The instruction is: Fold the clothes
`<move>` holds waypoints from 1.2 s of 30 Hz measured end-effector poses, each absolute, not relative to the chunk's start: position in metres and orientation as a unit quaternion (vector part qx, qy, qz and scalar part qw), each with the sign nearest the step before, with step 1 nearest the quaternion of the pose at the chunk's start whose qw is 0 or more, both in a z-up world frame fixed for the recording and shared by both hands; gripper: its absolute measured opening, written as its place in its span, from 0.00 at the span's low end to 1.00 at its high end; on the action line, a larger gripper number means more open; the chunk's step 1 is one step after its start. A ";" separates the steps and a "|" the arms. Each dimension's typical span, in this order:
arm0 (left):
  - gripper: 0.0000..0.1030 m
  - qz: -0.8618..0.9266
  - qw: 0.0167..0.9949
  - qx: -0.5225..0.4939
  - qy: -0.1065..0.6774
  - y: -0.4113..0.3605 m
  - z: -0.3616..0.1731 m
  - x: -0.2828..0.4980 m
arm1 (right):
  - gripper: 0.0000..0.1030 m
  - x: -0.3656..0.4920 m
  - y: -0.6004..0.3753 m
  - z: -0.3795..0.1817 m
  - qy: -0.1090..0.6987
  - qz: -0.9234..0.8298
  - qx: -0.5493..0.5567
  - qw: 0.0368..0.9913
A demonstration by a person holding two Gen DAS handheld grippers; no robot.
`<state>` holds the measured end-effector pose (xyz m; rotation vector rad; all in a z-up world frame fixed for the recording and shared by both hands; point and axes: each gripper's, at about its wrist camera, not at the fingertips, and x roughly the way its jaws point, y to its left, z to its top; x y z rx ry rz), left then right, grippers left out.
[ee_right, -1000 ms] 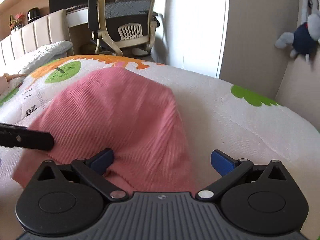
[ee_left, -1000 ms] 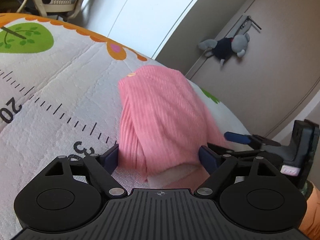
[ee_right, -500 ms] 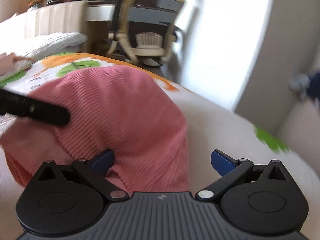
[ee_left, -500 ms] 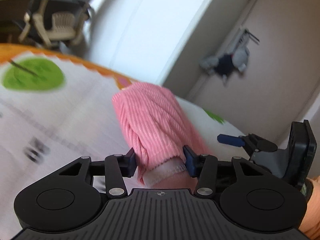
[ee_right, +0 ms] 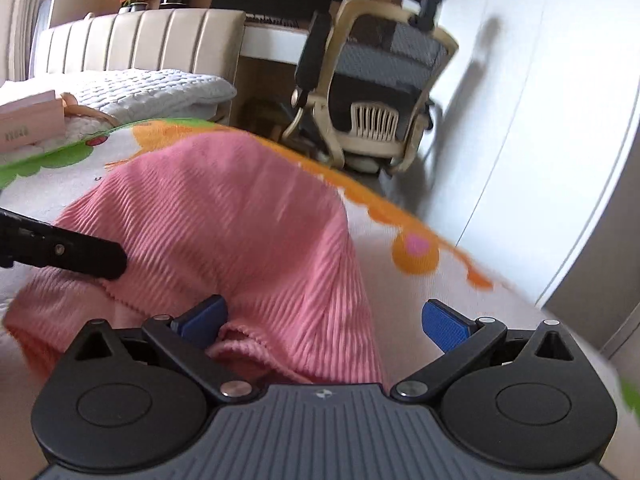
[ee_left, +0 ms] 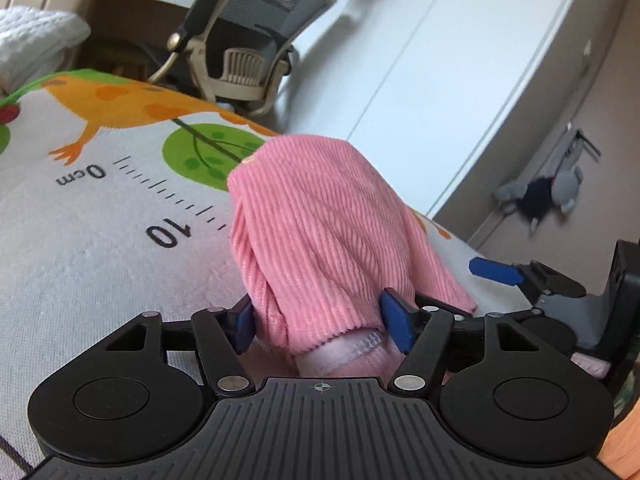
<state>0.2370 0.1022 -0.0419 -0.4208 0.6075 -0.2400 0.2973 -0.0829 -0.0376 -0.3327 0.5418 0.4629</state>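
Pink ribbed garment [ee_left: 320,240] lies bunched on the printed play mat [ee_left: 80,264], rising as a rounded hump between the two grippers. In the left wrist view it stretches from the centre toward 12 o'clock, and its pale hemmed edge sits at about 6 o'clock between the blue pads. The left gripper [ee_left: 322,322] has its fingers drawn in against the cloth, pinching a gathered fold of the garment on both sides. The right gripper [ee_right: 322,320] shows its fingers spread wide; the garment fills the gap from the 9 o'clock pad to about the middle, and the 3 o'clock pad [ee_right: 446,324] stands over bare mat, apart from the cloth. In the right wrist view a black finger of the left gripper reaches in from 9 o'clock and presses on the fabric. The mat carries a ruler scale and a green tree. An office chair [ee_right: 372,80] stands beyond the mat at 12 o'clock, and a stuffed toy [ee_left: 548,196] hangs on the door at 3 o'clock in the left view.
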 end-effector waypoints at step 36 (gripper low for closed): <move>0.92 -0.174 0.944 -0.068 0.273 0.097 0.006 0.184 | 1.00 0.237 -0.148 -0.028 0.219 0.231 -0.035 0.947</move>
